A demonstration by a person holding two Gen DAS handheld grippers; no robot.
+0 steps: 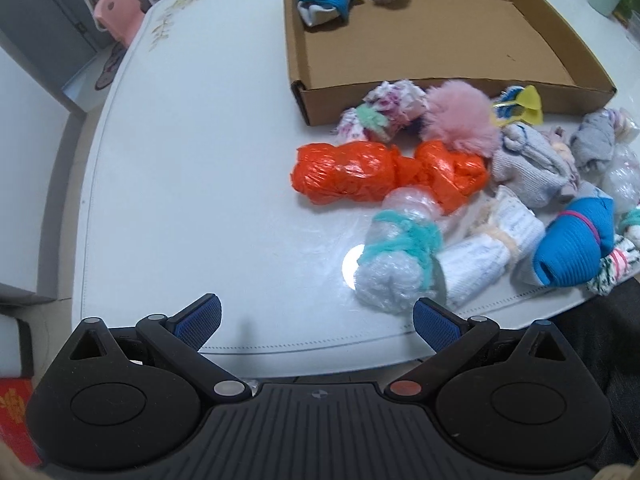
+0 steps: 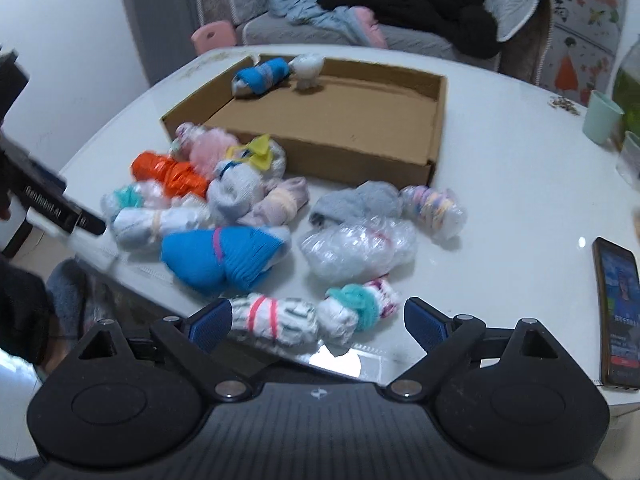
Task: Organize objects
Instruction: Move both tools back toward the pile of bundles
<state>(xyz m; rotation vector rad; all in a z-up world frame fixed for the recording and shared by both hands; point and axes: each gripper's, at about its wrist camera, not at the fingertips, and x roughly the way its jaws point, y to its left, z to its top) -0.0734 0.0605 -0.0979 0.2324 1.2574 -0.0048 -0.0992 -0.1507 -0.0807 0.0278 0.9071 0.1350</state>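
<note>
Both the left gripper (image 1: 318,320) and right gripper (image 2: 318,322) hang with jaws wide, holding nothing, over the bundles (image 1: 400,256) piled on the surface (image 1: 192,184) beside the cardboard box (image 1: 432,36). Right view blurs; only it shows a phone (image 2: 618,312), cut off.

"GenRobot.AI" in white on the black left claw body (image 2: 48,200), slightly blurred.

Your left wrist view looks down from the near table edge, the cardboard box (image 1: 420,36) at 1 o'clock and the bundle pile (image 1: 440,184) at 3. Your right wrist view sits lower and closer to the pile (image 2: 256,216), box (image 2: 340,116) at 12. Both share box and pile.
</note>
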